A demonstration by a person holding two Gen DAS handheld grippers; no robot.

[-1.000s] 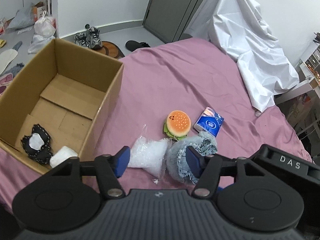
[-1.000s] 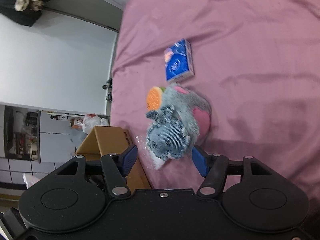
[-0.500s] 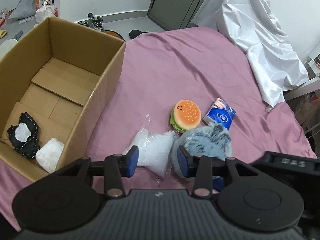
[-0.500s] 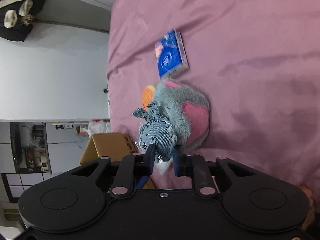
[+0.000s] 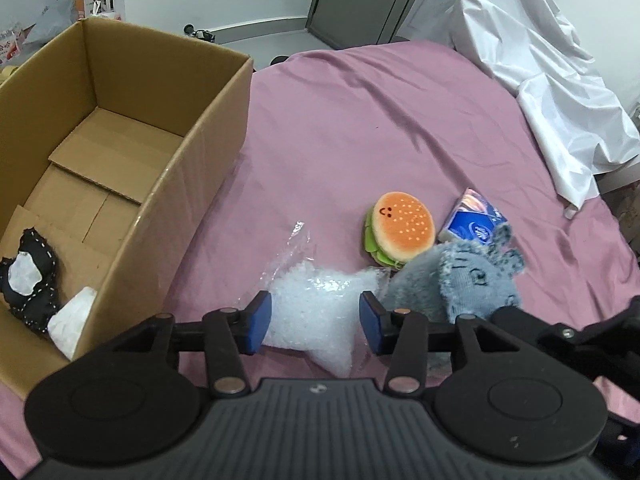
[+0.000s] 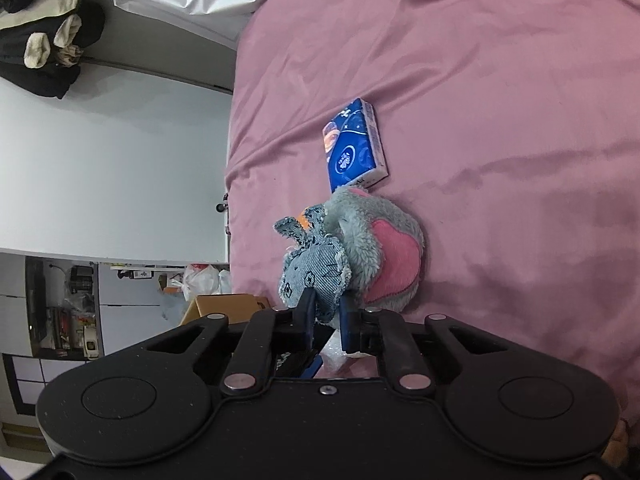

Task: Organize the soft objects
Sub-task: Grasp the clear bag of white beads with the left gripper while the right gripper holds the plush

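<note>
Your left gripper (image 5: 314, 322) had its blue pads spread apart on either side of the clear bag of white pellets (image 5: 320, 308), which lay on the pink bedsheet (image 5: 360, 120); whether the pads touched the bag could not be told. Your right gripper (image 6: 328, 320) had its fingers pressed together on the denim part of the grey plush toy (image 6: 316, 276), the fleecy grey body with its pink patch bulging just beyond the tips. In the left view that toy (image 5: 464, 280) sat just right of the bag. Behind it lay the burger plush (image 5: 400, 230), touching the toy, and the blue tissue pack (image 5: 472, 224) beside it. To the left stood the open cardboard box (image 5: 192, 160), holding a black-and-white soft piece (image 5: 28, 276) and a white bundle (image 5: 72, 320) in its near corner. A white sheet (image 5: 540, 60) draped the far right.
</note>
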